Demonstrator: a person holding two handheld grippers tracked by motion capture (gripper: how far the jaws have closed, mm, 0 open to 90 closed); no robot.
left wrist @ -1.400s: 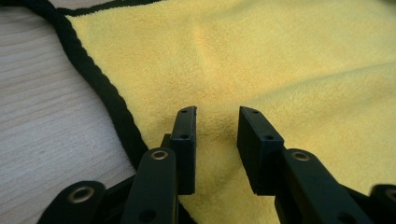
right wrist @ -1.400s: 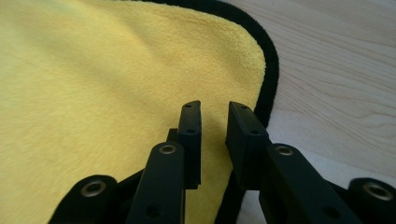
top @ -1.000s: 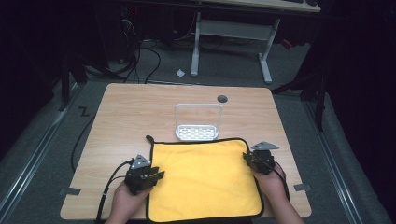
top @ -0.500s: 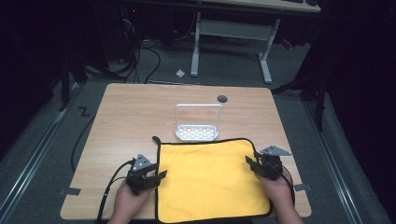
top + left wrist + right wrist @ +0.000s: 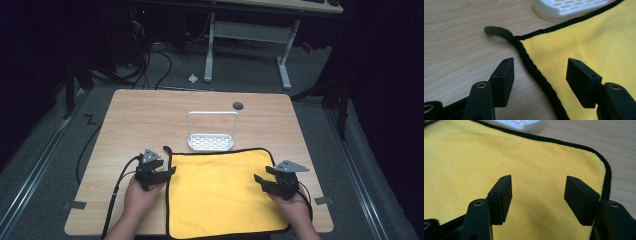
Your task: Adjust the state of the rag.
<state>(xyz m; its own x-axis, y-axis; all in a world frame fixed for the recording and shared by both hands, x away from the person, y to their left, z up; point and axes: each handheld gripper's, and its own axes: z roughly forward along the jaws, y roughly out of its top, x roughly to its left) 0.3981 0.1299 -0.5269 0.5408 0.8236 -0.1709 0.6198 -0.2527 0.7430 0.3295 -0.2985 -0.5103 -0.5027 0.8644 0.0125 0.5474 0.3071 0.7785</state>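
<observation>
The yellow cloth (image 5: 222, 192) lies spread flat on the table (image 5: 130, 120), just before the white rack (image 5: 211, 141); both sets of jaws have just been opening, nothing between them; the left gripper (image 5: 167, 172) straddles the black hem, the right gripper (image 5: 260, 181) hovers over the cloth; the spreading looks done.

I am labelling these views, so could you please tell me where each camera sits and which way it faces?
High view: above the person's side of the table, facing forward and down; both hands, the left gripper and the right gripper show.
Left gripper view: on the left gripper, looking along its open fingers at the cloth edge.
Right gripper view: on the right gripper, looking along its open fingers over the cloth's corner.
Shared: all three show the yellow cloth and the white rack.
</observation>
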